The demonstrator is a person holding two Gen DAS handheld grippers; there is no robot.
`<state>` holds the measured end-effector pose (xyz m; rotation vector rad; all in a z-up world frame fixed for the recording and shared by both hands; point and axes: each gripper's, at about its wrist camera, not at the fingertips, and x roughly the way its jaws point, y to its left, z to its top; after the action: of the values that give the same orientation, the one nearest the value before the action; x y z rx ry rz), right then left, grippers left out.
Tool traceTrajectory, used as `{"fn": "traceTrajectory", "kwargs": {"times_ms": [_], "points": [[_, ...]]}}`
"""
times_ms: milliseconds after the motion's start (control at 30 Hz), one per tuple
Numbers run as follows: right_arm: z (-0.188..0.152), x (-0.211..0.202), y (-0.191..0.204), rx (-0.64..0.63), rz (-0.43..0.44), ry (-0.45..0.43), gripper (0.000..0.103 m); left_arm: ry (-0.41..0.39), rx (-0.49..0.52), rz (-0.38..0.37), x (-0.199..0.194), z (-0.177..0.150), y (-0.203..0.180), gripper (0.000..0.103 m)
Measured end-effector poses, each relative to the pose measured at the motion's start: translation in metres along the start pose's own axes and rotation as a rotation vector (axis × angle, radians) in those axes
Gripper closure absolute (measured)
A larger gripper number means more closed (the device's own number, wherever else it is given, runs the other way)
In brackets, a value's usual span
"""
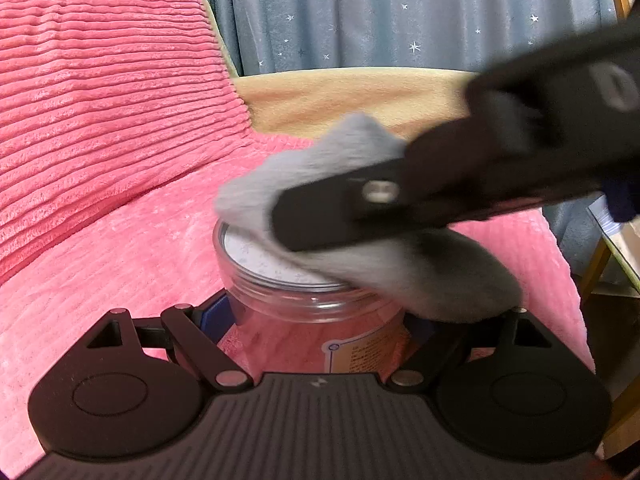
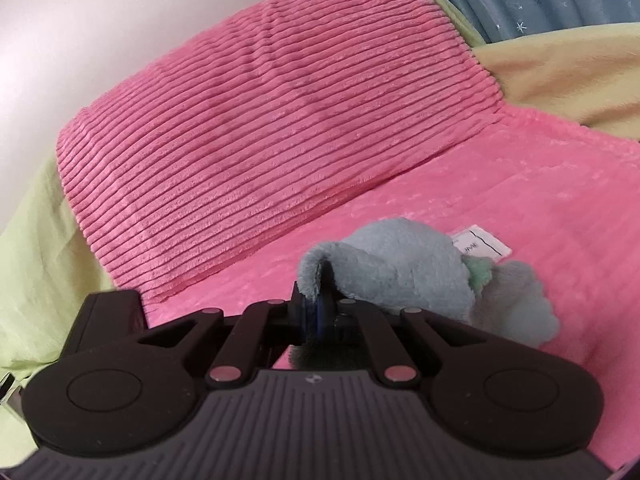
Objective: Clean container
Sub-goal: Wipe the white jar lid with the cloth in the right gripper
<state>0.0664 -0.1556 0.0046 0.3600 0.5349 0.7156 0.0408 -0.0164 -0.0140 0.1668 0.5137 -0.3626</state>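
To the left of the container lies the ribbed pink cushion, propped against the back of the pink blanket that covers the surface; the container itself, a clear plastic jar with a white top and a yellow label low on its side, stands on that blanket and sits between the fingers of my left tool; the fingers press in on both sides of the jar just below its threaded neck, so my left tool is closed about the container and holds it upright. Over the container's top rests the grey cloth, draped across the right half of the rim and hanging down the right side; my right tool comes in from the right of the container, its fingers nipped tight together on a fold of that cloth, the blue pads almost touching with fabric pinched between them. Beyond the container is a tan cover, and behind that a blue curtain with white stars; a white tag shows just past the cloth in the right wrist view.
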Motion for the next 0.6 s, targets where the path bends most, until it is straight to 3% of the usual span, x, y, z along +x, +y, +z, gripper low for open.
{"fn": "traceTrajectory", "kwargs": {"times_ms": [100,400,600], "points": [[0.005,0.012,-0.003,0.001,-0.014,-0.022,0.101,-0.001,-0.007,-0.004,0.0,0.0,0.001,0.018],[0.006,-0.003,-0.015,-0.019,-0.087,-0.052,0.101,-0.002,-0.021,-0.027,-0.001,0.0,0.003,0.018],[0.003,-0.007,-0.014,0.029,-0.035,-0.03,0.101,-0.002,-0.018,-0.025,0.0,0.001,0.003,0.018]]}}
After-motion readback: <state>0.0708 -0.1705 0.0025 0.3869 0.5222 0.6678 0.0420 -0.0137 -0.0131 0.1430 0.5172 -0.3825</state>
